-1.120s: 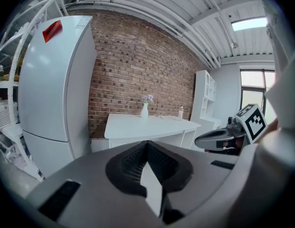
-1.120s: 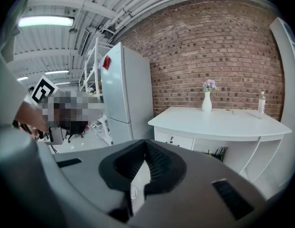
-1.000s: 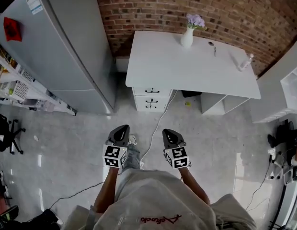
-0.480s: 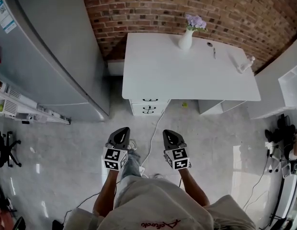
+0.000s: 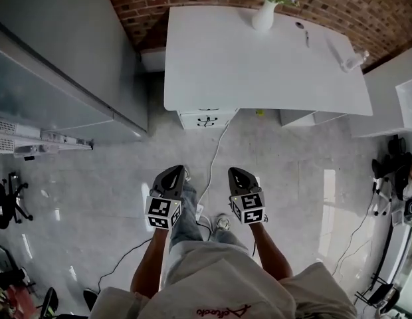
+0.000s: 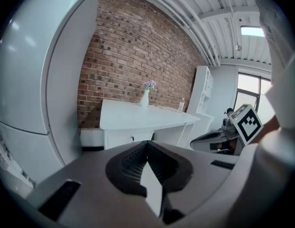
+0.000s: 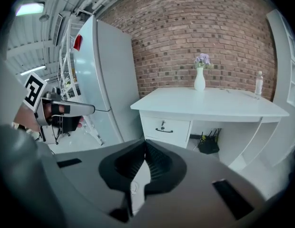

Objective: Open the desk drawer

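Note:
The white desk (image 5: 259, 65) stands against the brick wall at the top of the head view. Its stack of drawers (image 5: 207, 119) sits under the desk's left end, all closed, each with a small dark handle. In the right gripper view the top drawer (image 7: 165, 126) faces me from some way off. In the left gripper view the drawer front (image 6: 131, 137) shows small. My left gripper (image 5: 171, 173) and right gripper (image 5: 235, 173) hang side by side over the floor, well short of the desk. Both are shut with nothing between the jaws.
A tall grey fridge (image 5: 60, 65) stands left of the desk. A white vase with flowers (image 5: 264, 15) and a bottle (image 5: 352, 60) are on the desk top. A cable (image 5: 216, 158) runs over the floor from the desk. White shelving (image 5: 399, 105) is at the right.
The desk has slid up the head view and its drawers show more from above. Both grippers have dropped lower in the frame, still side by side and shut.

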### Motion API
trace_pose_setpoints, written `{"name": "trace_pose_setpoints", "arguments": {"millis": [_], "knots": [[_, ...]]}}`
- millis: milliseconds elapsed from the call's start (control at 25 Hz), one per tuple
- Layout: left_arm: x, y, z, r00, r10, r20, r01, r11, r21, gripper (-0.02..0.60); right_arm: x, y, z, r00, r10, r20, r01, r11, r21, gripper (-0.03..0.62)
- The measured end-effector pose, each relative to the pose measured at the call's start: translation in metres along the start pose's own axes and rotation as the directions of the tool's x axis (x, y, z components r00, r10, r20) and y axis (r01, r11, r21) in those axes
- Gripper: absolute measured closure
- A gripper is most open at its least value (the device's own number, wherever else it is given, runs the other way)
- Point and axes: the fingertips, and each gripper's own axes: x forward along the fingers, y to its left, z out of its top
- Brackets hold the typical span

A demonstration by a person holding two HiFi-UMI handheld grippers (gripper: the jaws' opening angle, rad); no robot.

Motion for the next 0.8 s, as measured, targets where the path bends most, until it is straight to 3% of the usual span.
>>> {"name": "trace_pose_setpoints", "arguments": {"millis": [400, 800], "knots": [[0.030, 0.007, -0.074, 0.993, -0.063, -0.103, 0.058, 0.997, -0.048, 0.571, 0.031, -0.006, -0.078, 0.992, -0.048, -0.120, 0.057, 0.996, 0.067, 0.577], [0.052, 0.016, -0.126, 0.987, -0.073, -0.141, 0.065, 0.996, -0.062, 0.571, 0.058, -0.003, -0.133, 0.985, -0.045, -0.166, 0.063, 0.993, 0.104, 0.577]]}}
